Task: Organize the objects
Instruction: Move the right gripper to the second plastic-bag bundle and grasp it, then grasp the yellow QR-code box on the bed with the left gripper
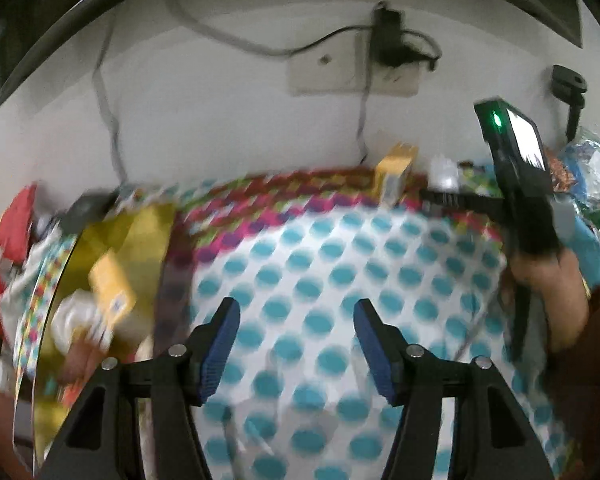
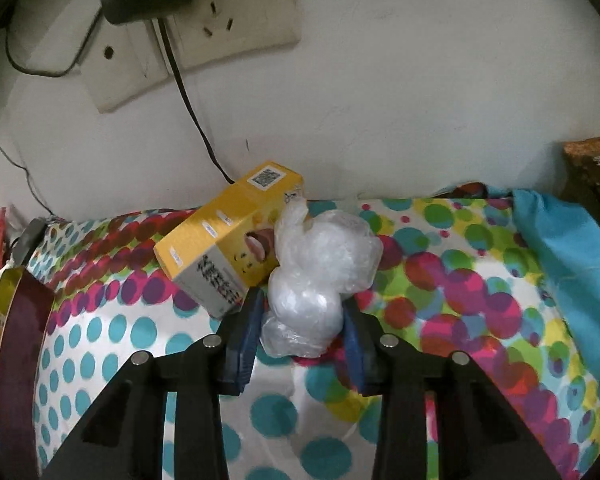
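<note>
Now we have our right gripper pinched on the crumpled clear plastic bag, which lies on the dotted cloth against a yellow box. Our left gripper hangs wide and empty over the cloth.

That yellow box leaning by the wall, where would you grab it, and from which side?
Grip the yellow box across its narrow thickness near the lower, near end, coming from the front and left. It lies tilted on the dotted cloth, its far end toward the wall, and the clear plastic bag crowds its right side. The right gripper is already shut on that bag, so the open left gripper seems better placed.
</note>
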